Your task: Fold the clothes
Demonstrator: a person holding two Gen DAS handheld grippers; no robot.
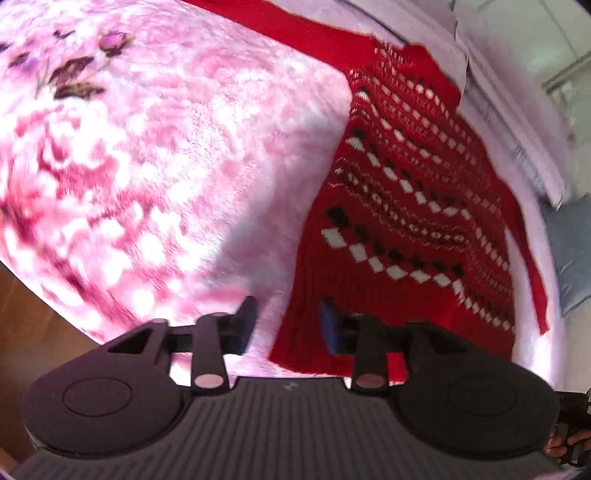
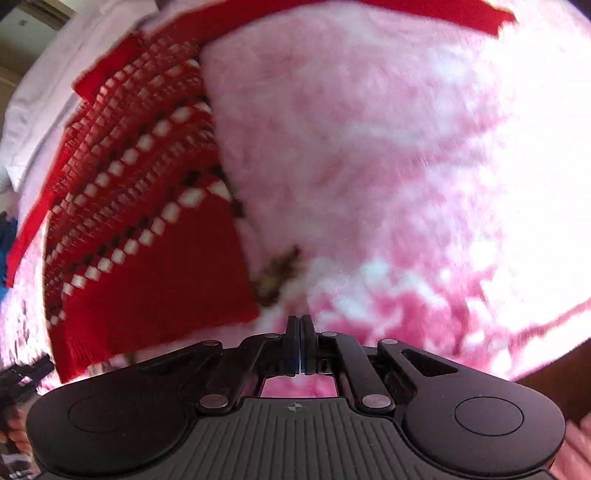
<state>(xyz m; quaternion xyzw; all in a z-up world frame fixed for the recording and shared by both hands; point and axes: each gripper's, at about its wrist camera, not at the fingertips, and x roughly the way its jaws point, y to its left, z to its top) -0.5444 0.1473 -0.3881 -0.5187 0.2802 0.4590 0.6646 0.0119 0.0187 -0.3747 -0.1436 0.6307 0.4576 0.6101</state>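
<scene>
We see a fluffy pink floral blanket [image 1: 177, 155] filling most of both views, spread over a bed. On it lies a red sweater [image 1: 413, 221] with bands of white and black diamonds, flat on its front or back, we cannot tell which. Our left wrist view shows it to the right of centre, with one long sleeve [image 1: 295, 29] stretched out across the blanket at the top and the other sleeve running down the sweater's right edge. Our right wrist view shows the same sweater on the left, its hem corner near the fingers, and the far cuff at the top right. Only the left view shows the white sheet or pillow [image 1: 476, 48] beyond the collar and a grey-blue cushion [image 1: 569, 254] at the right edge; only the right view shows a small brown leaf print [image 2: 280, 273] on the blanket beside the hem. Our left gripper [image 1: 288, 325] hangs over the hem edge with its fingers apart and empty. Our right gripper [image 2: 300, 328] has its fingers pressed together, nothing between them, above the blanket just beside the hem
</scene>
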